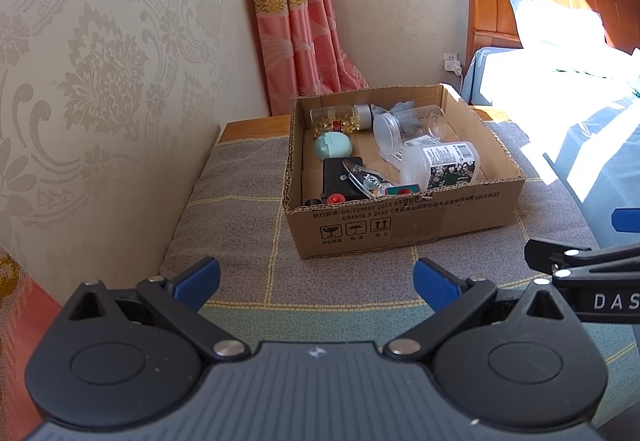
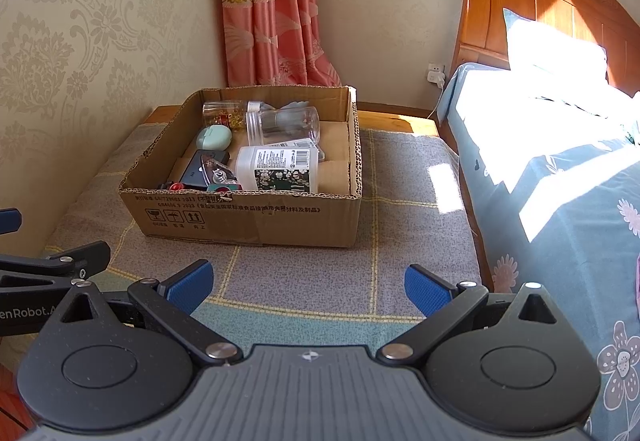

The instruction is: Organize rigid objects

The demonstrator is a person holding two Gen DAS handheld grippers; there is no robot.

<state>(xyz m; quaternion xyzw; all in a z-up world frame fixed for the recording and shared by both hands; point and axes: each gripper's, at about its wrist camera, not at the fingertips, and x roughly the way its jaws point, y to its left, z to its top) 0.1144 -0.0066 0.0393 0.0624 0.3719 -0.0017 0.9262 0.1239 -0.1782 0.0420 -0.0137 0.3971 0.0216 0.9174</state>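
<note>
A cardboard box (image 1: 400, 217) (image 2: 248, 219) stands on a grey checked cloth. Inside lie a clear jar (image 1: 408, 127) (image 2: 282, 125), a white labelled bottle (image 1: 438, 165) (image 2: 276, 167), a jar of yellow capsules (image 1: 340, 117) (image 2: 222, 115), a mint case (image 1: 333, 147) (image 2: 214, 137), a black device (image 1: 338, 179) (image 2: 200, 169) and a clear tape dispenser (image 1: 366, 177). My left gripper (image 1: 316, 283) is open and empty in front of the box. My right gripper (image 2: 308, 285) is open and empty beside it, also in the left wrist view (image 1: 576, 265).
The cloth (image 1: 248, 225) (image 2: 400, 241) covers a low wooden table by the wallpapered wall (image 1: 100, 81). A pink curtain (image 1: 296, 21) hangs behind. A bed (image 2: 560, 161) with a wooden headboard (image 2: 540, 1) borders the right side. A wall socket (image 2: 435, 75) sits near the floor.
</note>
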